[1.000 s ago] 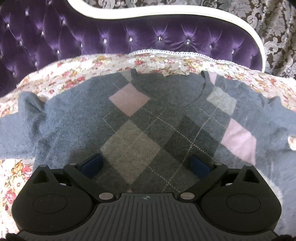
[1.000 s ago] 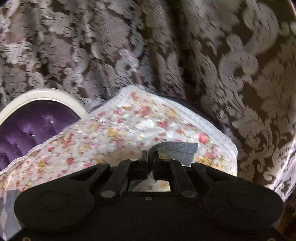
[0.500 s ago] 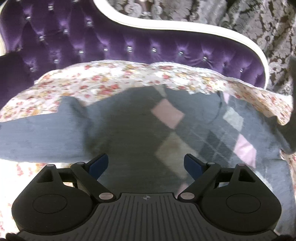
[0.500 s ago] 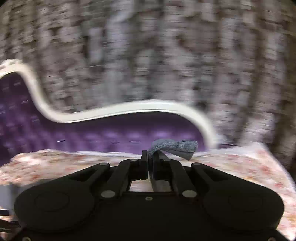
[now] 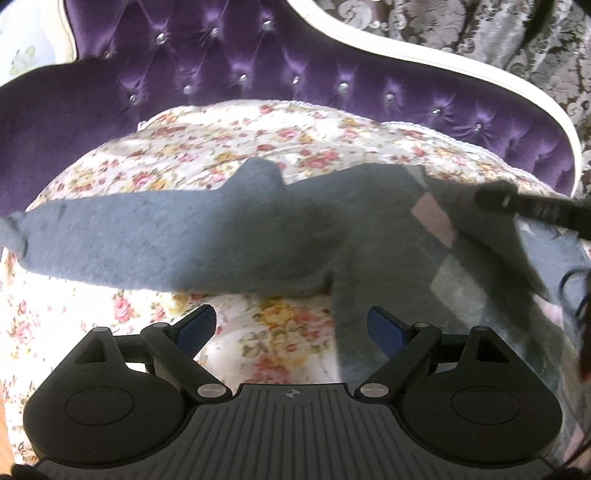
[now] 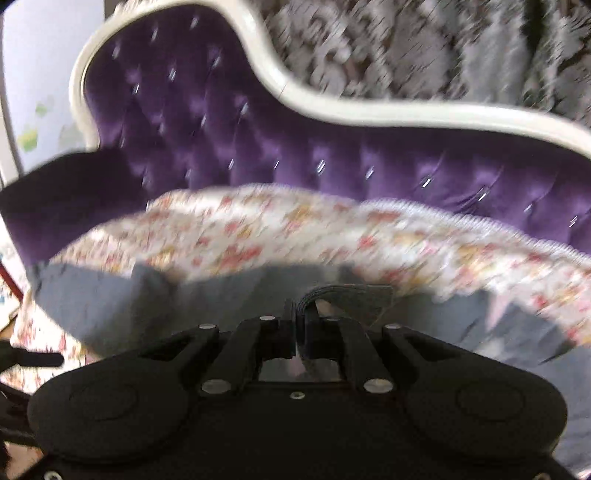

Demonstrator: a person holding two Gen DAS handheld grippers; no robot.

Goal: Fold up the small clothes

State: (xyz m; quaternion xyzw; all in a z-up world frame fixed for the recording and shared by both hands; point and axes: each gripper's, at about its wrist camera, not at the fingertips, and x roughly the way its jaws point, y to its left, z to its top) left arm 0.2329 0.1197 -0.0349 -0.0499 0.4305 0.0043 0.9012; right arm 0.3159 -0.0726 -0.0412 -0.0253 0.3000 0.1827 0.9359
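Note:
A grey argyle sweater (image 5: 369,236) with pink and light grey diamonds lies on a floral sheet (image 5: 229,147). Its left sleeve (image 5: 129,240) stretches out to the left. My left gripper (image 5: 291,325) is open and empty, low over the sheet at the sweater's lower left edge. My right gripper (image 6: 301,314) is shut on a grey sleeve cuff (image 6: 347,295) and carries it over the sweater body (image 6: 229,291). The right gripper also shows as a dark shape at the right of the left wrist view (image 5: 517,203), with the folded sleeve hanging below it.
A purple tufted sofa back (image 5: 258,74) with a white curved frame (image 5: 443,66) rises behind the sheet. A patterned grey curtain (image 5: 517,33) hangs beyond it. The right wrist view is motion-blurred.
My right gripper has swung left with the cuff, from over the sheet's right corner to over the sweater. My left gripper has shifted left, off the sweater's chest to its lower left edge.

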